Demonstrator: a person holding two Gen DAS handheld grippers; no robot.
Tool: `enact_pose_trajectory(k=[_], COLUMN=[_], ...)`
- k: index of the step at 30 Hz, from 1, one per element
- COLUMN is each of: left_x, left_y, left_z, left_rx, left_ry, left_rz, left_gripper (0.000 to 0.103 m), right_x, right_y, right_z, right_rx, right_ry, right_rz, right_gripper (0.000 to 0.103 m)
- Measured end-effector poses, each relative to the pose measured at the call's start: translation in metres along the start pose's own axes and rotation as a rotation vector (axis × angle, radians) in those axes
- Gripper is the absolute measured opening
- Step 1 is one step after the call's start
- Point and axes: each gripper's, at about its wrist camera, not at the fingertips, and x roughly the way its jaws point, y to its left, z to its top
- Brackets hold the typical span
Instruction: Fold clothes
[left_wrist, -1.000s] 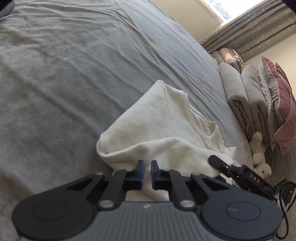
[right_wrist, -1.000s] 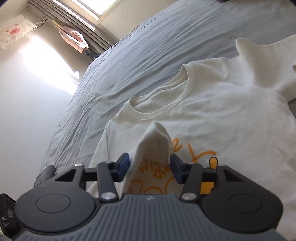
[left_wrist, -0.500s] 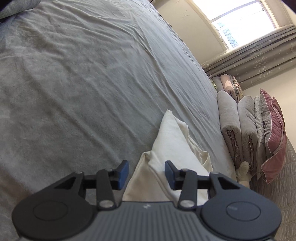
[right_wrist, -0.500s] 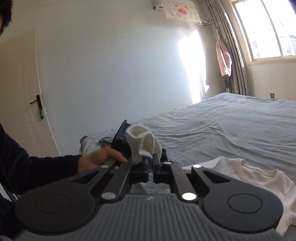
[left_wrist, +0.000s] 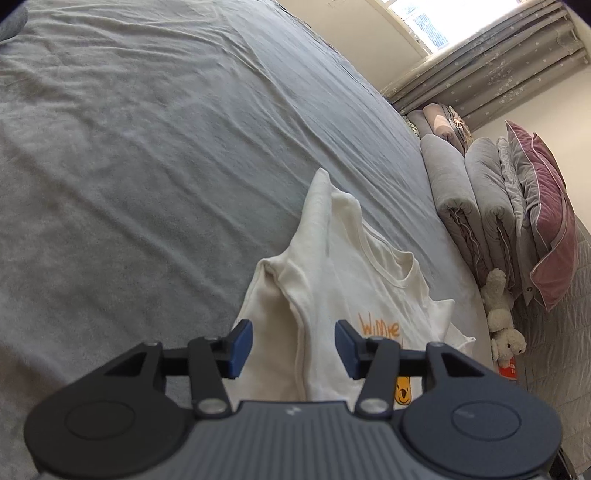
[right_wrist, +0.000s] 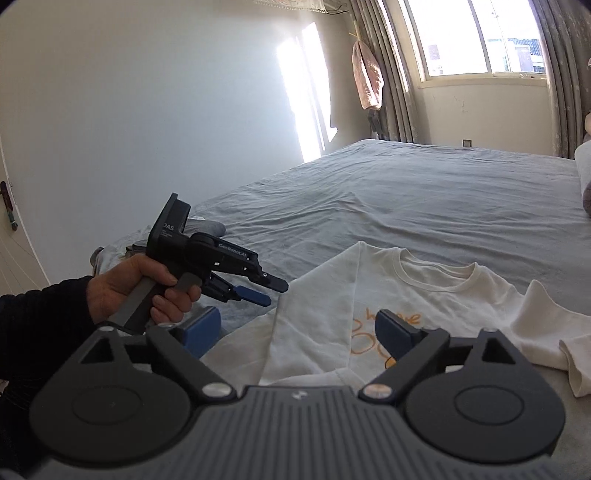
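Both jaws open, empty. Shirt on bed, one side flopped over; loose flap may slip, crease.

Each set of tongs shares one build: a ribbed grey housing at the base, flanked by two round black discs, with black linkage arms pinned by silver screws. The left tongs and the right tongs both end in blue pads on black fingers. From the right wrist view, the left tool shows a grey handle and trigger, a black body with white lettering "DAS" and "GenRobot.AI". The left hand emerges from a dark ribbed sleeve.
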Motion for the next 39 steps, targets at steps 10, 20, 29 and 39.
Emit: enact_pose_trajectory(k=[10, 20, 29, 39], left_x=[0.017, 0.012, 0.01, 0.013], left_y=[-0.015, -0.012, -0.008, 0.008], left_z=[-0.013, -0.013, -0.008, 0.011], left_rx=[0.062, 0.071, 0.026, -0.127], left_ry=[0.034, 0.037, -0.001, -0.064], left_rz=[0.022, 0.031, 0.027, -0.062], left_gripper=[0.051, 0.051, 0.05, 0.05], right_x=[0.08, 0.024, 0.041, 0.033], right_y=[-0.026, 0.033, -0.012, -0.004], right_z=[-0.024, -0.039, -0.045, -0.048], right_rx=[0.252, -0.105, 0.212, 0.186], right_ry=[0.32, 0.392, 0.377, 0.368], right_rz=[-0.131, 0.079, -0.103, -0.115], right_gripper=[0.092, 0.088, 0.085, 0.005])
